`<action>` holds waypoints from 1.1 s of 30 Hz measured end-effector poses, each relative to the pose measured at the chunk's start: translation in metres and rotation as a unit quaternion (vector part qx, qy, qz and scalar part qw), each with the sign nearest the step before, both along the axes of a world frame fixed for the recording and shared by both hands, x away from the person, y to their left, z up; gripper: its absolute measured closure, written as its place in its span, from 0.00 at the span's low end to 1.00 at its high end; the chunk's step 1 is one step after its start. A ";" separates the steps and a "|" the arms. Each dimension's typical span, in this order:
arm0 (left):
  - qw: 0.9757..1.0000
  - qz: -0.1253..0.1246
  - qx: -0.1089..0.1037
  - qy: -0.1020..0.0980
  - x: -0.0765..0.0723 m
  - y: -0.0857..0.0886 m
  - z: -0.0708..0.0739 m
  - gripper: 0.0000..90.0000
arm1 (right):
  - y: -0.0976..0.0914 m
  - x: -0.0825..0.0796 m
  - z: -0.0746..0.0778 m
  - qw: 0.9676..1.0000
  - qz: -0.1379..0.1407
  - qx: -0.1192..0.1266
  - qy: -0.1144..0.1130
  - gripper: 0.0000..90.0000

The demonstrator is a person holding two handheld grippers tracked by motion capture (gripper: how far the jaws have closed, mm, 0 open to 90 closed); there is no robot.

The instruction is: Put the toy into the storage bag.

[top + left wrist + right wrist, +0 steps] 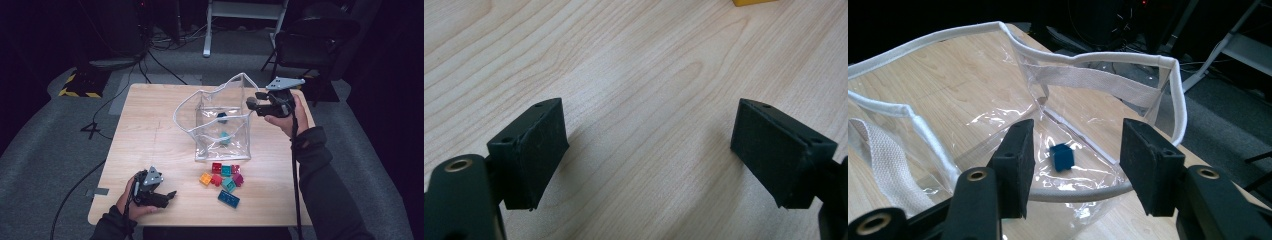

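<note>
Bag (220, 125) — clear, mouth up for loading bricks (225, 177); right gripper (1075, 165) above it, jaws parted, empty; left gripper (649, 150) rests on table (150, 130) — jaws apart, empty.

A square light-wood table (150, 150) stands on grey carpet (45, 155) in a dim room, lit mainly over its top. Beyond the table's far left corner lies a black base with yellow-and-black hazard stripes (80, 82), black cables (150, 55) trailing past it. Behind the table rises a white metal frame leg (207, 30); off the far right corner sits a dark chair (310, 42).
</note>
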State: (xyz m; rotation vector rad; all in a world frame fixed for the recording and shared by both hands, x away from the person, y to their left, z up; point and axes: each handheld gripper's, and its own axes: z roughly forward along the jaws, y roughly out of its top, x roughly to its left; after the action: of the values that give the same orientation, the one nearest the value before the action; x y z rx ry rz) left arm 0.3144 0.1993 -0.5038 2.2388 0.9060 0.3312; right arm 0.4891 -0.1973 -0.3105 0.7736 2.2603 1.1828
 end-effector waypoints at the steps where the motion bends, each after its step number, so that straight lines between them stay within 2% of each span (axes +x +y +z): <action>1: 1.000 0.000 0.000 0.000 0.000 0.000 0.000 0.17 | 0.000 0.000 0.000 1.000 0.000 0.001 0.000 0.53; 7: 1.000 0.000 0.000 0.000 0.000 0.000 0.000 0.17 | 0.000 -0.002 -0.001 1.000 -0.005 0.008 -0.001 0.49; 15: 1.000 0.000 -0.001 0.000 0.000 0.000 0.000 0.17 | -0.009 -0.010 0.002 1.000 -0.006 0.025 -0.014 0.45; 25: 1.000 0.001 -0.001 0.000 0.000 0.000 0.000 0.17 | -0.032 -0.033 -0.002 0.999 0.001 0.044 -0.025 0.37; 33: 1.000 0.000 -0.001 0.000 0.000 0.000 0.000 0.17 | -0.041 -0.054 -0.012 0.999 0.011 0.043 -0.031 0.31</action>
State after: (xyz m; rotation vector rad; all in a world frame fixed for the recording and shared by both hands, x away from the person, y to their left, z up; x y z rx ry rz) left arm 0.3144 0.1992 -0.5038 2.2373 0.9071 0.3308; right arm 0.4352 -0.2379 -0.3225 0.7360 2.1852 1.3044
